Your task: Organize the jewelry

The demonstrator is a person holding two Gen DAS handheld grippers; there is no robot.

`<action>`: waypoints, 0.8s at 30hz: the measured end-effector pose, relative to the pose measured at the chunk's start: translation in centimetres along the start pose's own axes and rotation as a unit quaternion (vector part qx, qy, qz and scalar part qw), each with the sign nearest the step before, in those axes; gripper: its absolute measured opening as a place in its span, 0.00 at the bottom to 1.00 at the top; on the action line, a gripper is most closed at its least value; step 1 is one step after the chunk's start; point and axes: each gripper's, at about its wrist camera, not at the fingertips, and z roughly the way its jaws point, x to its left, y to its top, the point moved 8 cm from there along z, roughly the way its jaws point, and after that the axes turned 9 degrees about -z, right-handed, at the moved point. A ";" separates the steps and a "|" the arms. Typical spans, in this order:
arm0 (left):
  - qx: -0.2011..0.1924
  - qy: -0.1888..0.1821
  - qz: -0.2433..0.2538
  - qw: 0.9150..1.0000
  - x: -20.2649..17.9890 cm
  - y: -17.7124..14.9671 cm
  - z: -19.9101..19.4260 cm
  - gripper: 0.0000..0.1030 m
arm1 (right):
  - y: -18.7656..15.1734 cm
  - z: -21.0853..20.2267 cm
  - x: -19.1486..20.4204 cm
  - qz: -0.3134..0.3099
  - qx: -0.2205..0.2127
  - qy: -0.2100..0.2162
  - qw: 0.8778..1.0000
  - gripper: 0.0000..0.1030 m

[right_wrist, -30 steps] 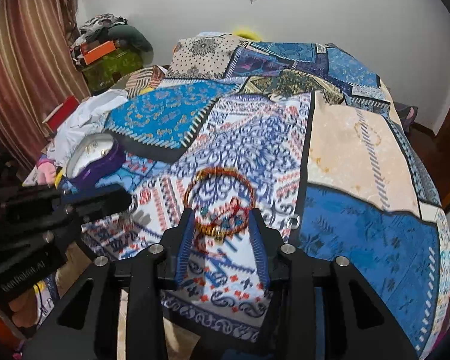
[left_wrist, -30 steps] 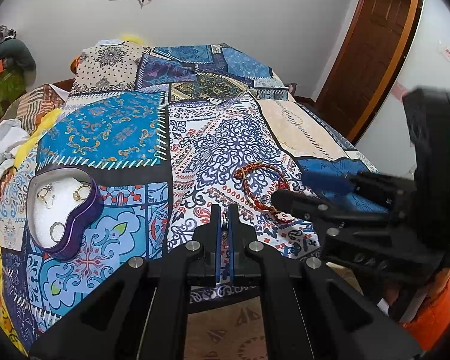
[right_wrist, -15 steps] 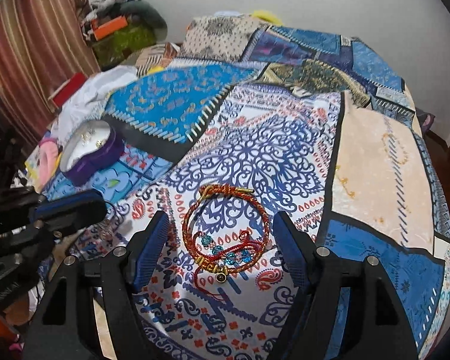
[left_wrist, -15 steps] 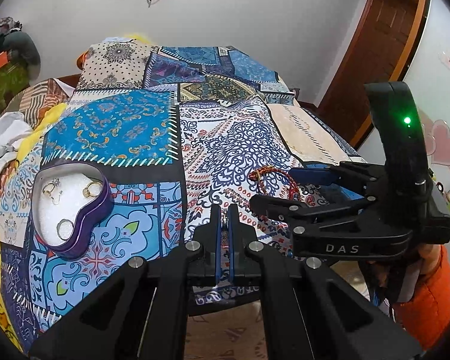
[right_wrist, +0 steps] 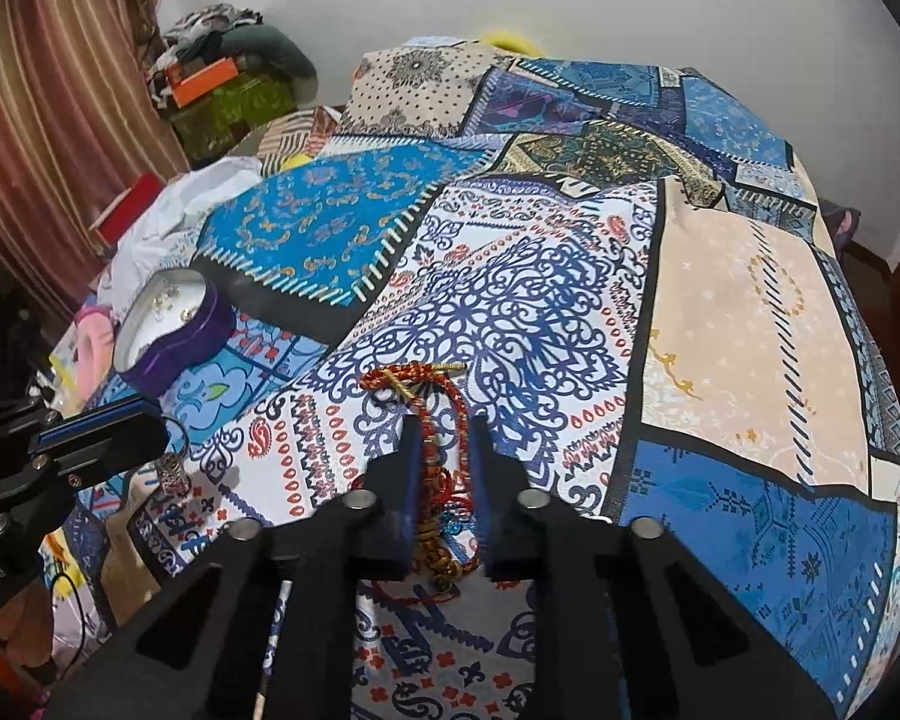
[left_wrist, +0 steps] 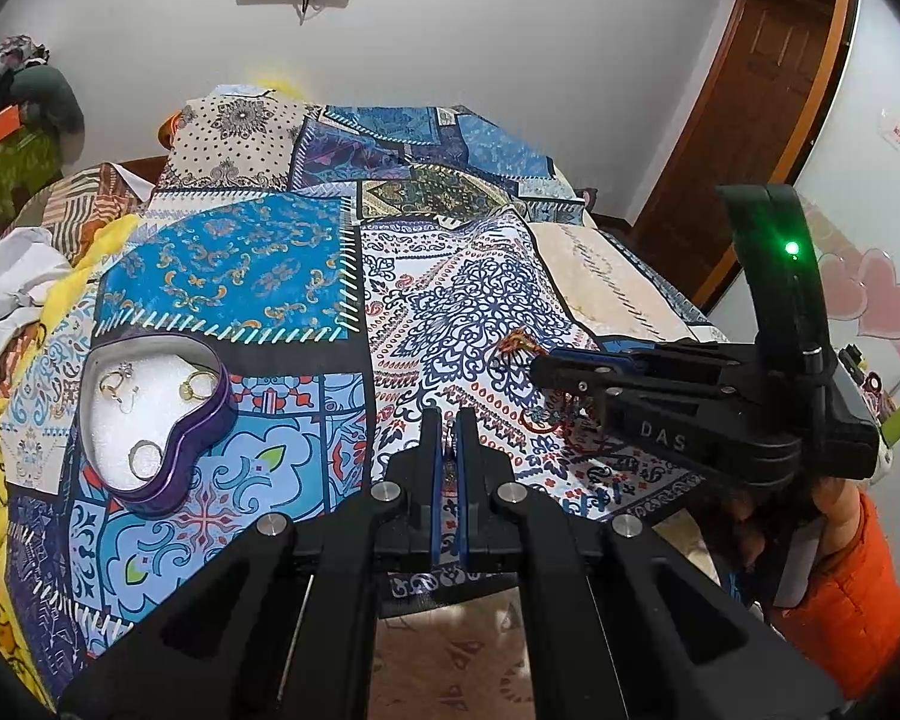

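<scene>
Even, soft indoor light — sharp centre, strong fisheye bending, dark vignetted corners.

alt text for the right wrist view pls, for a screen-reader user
The right hand-held gripper is closing its jaws on a red beaded bracelet bunched between them on a patchwork bedspread. At left, the left hand-held gripper holds a small ring; behind it sits a purple heart-shaped tin with jewelry inside.

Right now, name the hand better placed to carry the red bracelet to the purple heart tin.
Right. The right gripper is closing on the red bracelet; the left gripper, shut, already pinches a small ring. Purple heart tin sits left.
</scene>
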 end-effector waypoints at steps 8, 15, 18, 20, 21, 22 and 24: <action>-0.016 0.005 0.005 1.000 -0.2 0.7 -1.4 0.02 | 1.6 -3.1 -0.2 0.003 -0.046 -0.017 0.999 0.07; -0.043 0.011 0.006 0.999 0.1 1.8 -3.4 0.02 | 3.3 -6.4 0.3 -0.004 -0.088 -0.030 0.996 0.07; -0.055 0.015 0.005 0.998 0.5 2.4 -4.5 0.02 | 4.0 -7.5 0.9 -0.011 -0.102 -0.035 0.994 0.06; -0.062 0.017 0.003 0.998 0.9 2.7 -5.2 0.02 | 4.2 -7.8 1.2 -0.017 -0.108 -0.040 0.993 0.06; -0.065 0.019 0.002 0.998 1.0 2.8 -5.3 0.02 | 4.2 -7.9 1.4 -0.021 -0.109 -0.040 0.993 0.07; -0.068 0.021 0.003 0.997 1.2 2.8 -5.6 0.02 | 4.2 -7.8 1.6 -0.025 -0.107 -0.036 0.993 0.07; -0.071 0.023 0.002 0.997 1.5 2.9 -6.0 0.02 | 4.2 -7.5 1.5 -0.021 -0.102 -0.039 0.994 0.07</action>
